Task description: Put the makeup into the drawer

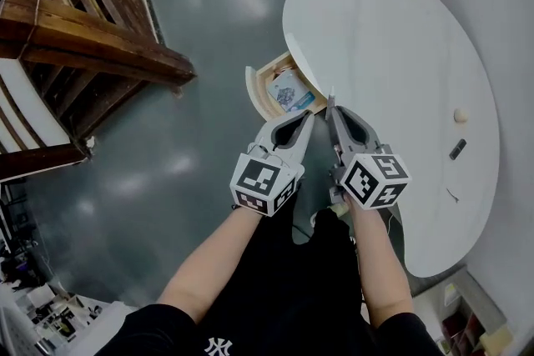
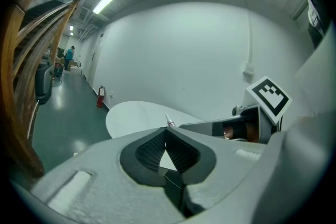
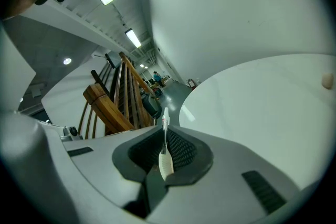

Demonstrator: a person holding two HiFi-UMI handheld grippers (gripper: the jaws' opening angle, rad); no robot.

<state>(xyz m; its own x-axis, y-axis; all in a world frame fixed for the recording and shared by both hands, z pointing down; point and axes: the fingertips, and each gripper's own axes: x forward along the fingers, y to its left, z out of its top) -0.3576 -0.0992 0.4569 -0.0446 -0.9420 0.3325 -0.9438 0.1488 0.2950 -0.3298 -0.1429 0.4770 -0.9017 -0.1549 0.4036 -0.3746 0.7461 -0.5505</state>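
The right gripper (image 1: 332, 106) pinches a slim white plastic makeup tube (image 3: 165, 157) by its flat tail, just short of the open pale wooden drawer (image 1: 253, 89) at eleven o'clock. The tube seems light, smooth and a little soft, so a gentle hold suffices. The left gripper (image 2: 167, 131) has its fingers pressed together, empty.

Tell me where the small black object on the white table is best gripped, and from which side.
I would grip the small black object across its narrow sides at mid-length, coming down from above: it lies flat on the white table, long and slim, with bare tabletop around it. Use the left tool, which is shut and empty; the right tool holds a thin tube.
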